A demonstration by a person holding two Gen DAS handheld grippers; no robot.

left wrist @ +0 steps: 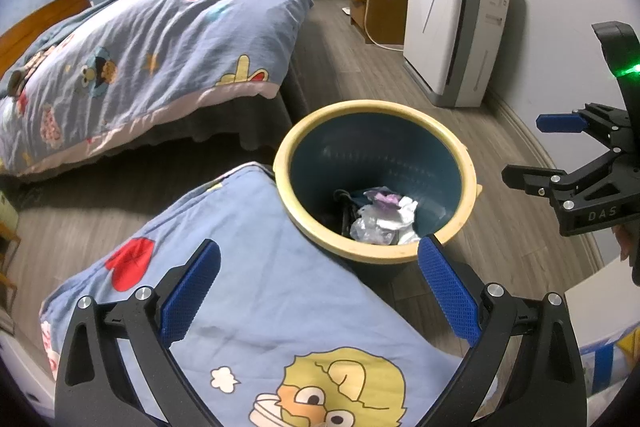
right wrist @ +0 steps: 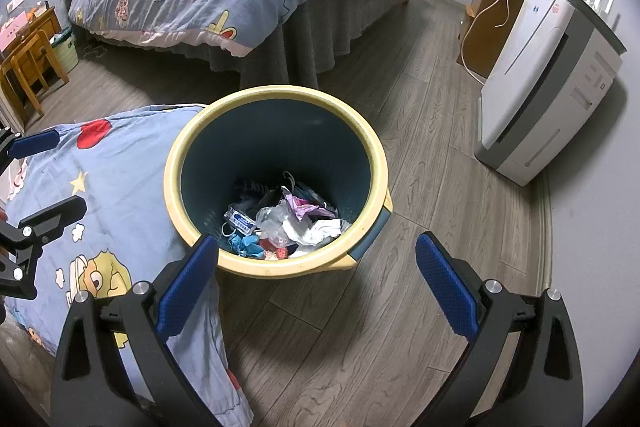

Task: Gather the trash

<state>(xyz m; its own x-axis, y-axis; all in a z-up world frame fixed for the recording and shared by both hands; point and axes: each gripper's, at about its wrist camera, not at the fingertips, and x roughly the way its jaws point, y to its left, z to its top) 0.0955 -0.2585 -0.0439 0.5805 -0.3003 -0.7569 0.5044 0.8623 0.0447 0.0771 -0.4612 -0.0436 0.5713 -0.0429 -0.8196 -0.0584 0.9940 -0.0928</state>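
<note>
While both tools (left wrist: 318,291) (right wrist: 316,287) gape empty, trash (right wrist: 280,223) fills the bin (right wrist: 176,163).

Right hand-held gripper (right wrist: 316,275) spread empty, above trash-filled bin (right wrist: 176,163)

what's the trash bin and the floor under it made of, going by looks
Trash bin: looks like moulded plastic, with a matte cream rim and a faintly ribbed dark blue inner wall. Floor: wood-look planks with grey-brown grain and visible seams; whether real wood or laminate cannot be told.
</note>
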